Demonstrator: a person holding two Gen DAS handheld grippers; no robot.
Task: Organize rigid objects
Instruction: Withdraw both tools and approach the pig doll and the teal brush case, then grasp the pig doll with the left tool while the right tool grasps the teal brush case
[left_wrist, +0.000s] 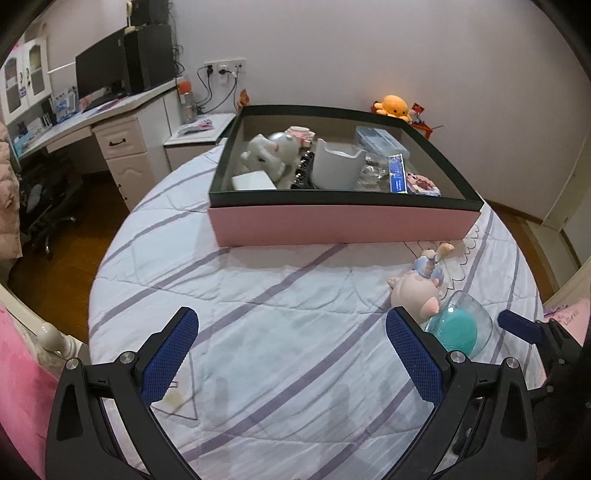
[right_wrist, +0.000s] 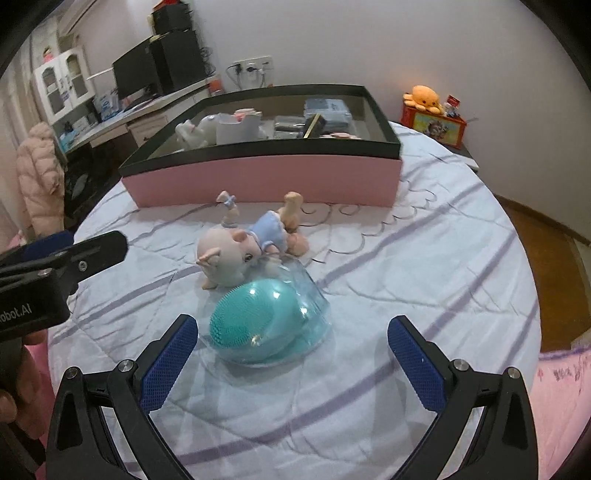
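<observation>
A pink box with a black rim (left_wrist: 343, 223) (right_wrist: 266, 177) stands on the bed and holds several items, among them a white cup (left_wrist: 336, 166) and a white plush (left_wrist: 266, 155). A pig figurine in a blue dress (right_wrist: 236, 258) (left_wrist: 417, 291) lies on the quilt in front of the box. A teal brush in a clear dome case (right_wrist: 266, 325) (left_wrist: 461, 325) lies against it. My right gripper (right_wrist: 291, 354) is open, just short of the case. My left gripper (left_wrist: 291, 354) is open over bare quilt, left of both objects.
The quilt (left_wrist: 258, 295) has purple stripes. A desk with monitor (left_wrist: 107, 74) stands at left, with a chair (left_wrist: 48, 199) below. An orange plush (right_wrist: 423, 96) sits on a red box (right_wrist: 436, 123) at back right. The left gripper shows in the right wrist view (right_wrist: 70, 254).
</observation>
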